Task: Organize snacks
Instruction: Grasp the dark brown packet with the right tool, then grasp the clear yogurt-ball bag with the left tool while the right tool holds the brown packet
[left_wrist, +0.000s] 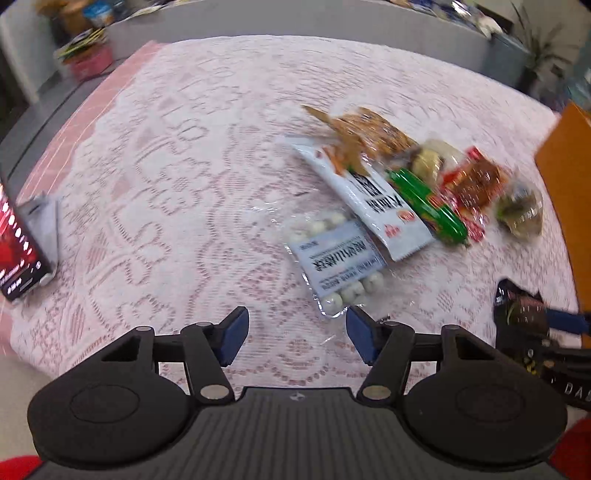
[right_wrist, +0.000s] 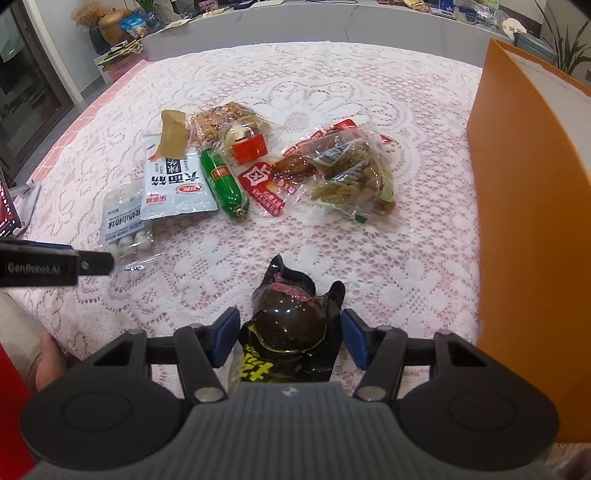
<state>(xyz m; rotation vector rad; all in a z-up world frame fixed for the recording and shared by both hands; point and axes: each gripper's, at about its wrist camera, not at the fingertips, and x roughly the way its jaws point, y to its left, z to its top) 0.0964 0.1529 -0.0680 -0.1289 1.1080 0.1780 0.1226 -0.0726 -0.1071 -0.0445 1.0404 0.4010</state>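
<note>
Right gripper (right_wrist: 288, 338) has a dark shiny snack pack (right_wrist: 291, 328) between its blue pads. The left pad looks like it touches the pack, the right pad shows a small gap, so I cannot tell if it is squeezed. The pack sits on the lace cloth (right_wrist: 332, 74), near the orange box (right_wrist: 532, 221) and this side of the snack pile (right_wrist: 258, 162). I think the job has only started: the pile is not sorted yet.

Left gripper (left_wrist: 295, 338) is open and holds nothing, right next to the bag of white balls (left_wrist: 334, 258). Only the right view shows the box's open top. Only the left view shows the phone (left_wrist: 16, 236).
</note>
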